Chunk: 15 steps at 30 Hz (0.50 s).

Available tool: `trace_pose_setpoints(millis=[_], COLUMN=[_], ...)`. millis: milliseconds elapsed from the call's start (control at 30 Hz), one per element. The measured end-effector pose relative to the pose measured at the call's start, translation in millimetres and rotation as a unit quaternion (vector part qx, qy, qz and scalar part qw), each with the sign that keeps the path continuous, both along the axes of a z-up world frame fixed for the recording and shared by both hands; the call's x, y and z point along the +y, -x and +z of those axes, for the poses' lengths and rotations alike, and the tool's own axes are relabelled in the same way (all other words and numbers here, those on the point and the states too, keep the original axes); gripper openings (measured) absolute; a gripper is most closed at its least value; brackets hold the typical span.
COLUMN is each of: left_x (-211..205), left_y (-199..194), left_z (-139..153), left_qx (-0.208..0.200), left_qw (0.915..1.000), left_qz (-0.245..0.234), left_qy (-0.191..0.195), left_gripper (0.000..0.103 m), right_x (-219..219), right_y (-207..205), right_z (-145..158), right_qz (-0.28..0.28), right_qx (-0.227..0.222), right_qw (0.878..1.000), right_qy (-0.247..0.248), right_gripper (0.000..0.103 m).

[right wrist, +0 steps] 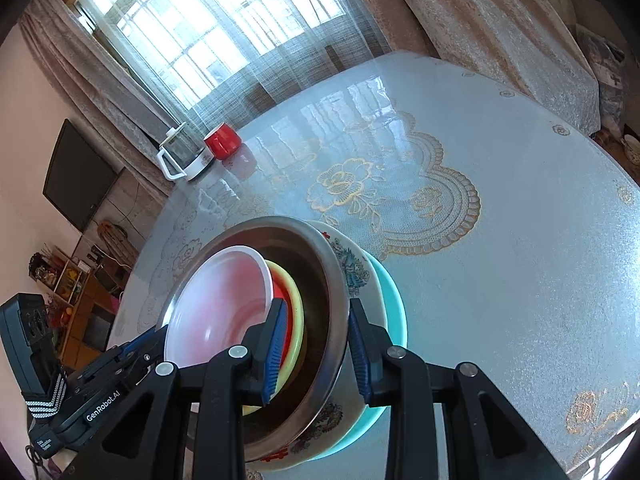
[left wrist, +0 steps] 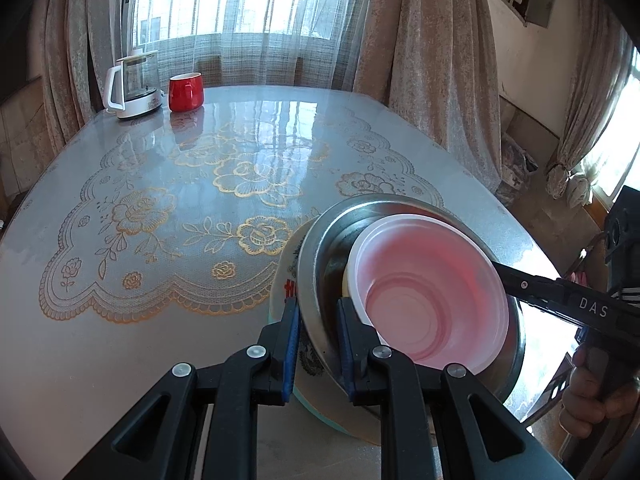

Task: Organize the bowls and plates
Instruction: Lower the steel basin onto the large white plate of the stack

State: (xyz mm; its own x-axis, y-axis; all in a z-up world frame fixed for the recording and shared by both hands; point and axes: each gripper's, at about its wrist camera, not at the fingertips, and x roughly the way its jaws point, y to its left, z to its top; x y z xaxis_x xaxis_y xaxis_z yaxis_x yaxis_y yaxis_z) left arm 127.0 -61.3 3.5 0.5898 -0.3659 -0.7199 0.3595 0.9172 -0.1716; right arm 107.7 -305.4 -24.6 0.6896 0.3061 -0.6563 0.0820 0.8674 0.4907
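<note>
A: What does the stack look like?

B: Nested dishes. Outermost is a teal plate (right wrist: 394, 304), then a white patterned plate (right wrist: 362, 276) with flower and red prints, then a steel basin (left wrist: 320, 256). Inside the basin sit a yellow bowl (right wrist: 294, 300), a red bowl (right wrist: 282, 320) and, on top, a white plastic bowl (left wrist: 432, 292) whose inside glows pink.

A: Where is it against the jaws?

B: Starting on the left, the left gripper (left wrist: 318, 344) has its jaws nearly closed, clamped over the stack's rim: one blue pad lies on the outside against the patterned plate, the other inside the steel basin, just beside the white bowl. On the right, the right gripper (right wrist: 316, 354) holds the opposite rim the same way, its jaws a little wider; one pad sits inside by the yellow and red bowls, the other outside on the patterned plate. A person's hand (left wrist: 596, 384) holds that gripper's handle.

A: And where is the stack? Which way does it face?

B: At the near edge of the tabletop (left wrist: 168, 240), over its lace-patterned cover. It looks tilted, mouths opening upward and toward the cameras. Whether it touches the tabletop, I cannot tell. The dishes are round, so there is no long axis. A glass kettle (left wrist: 134, 84) and a red mug (left wrist: 186, 92) stand side by side at the far left corner, well apart from it.
</note>
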Motion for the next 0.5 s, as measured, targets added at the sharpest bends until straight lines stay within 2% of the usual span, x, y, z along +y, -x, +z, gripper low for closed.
trace_pose_setpoints(millis=[500], left_x=[2.5], left_y=[3.9], left_z=[1.5], left_qx=[0.009], left_qw=[0.9999], left_qz=[0.003], left_qy=[0.01], left_gripper=[0.02], right_x=[-3.3], right_y=[7.8], right_z=[2.6], right_qz=[-0.001], right_qx=[-0.005], right_qw=[1.0], right_qy=[-0.008], right_gripper=[0.031])
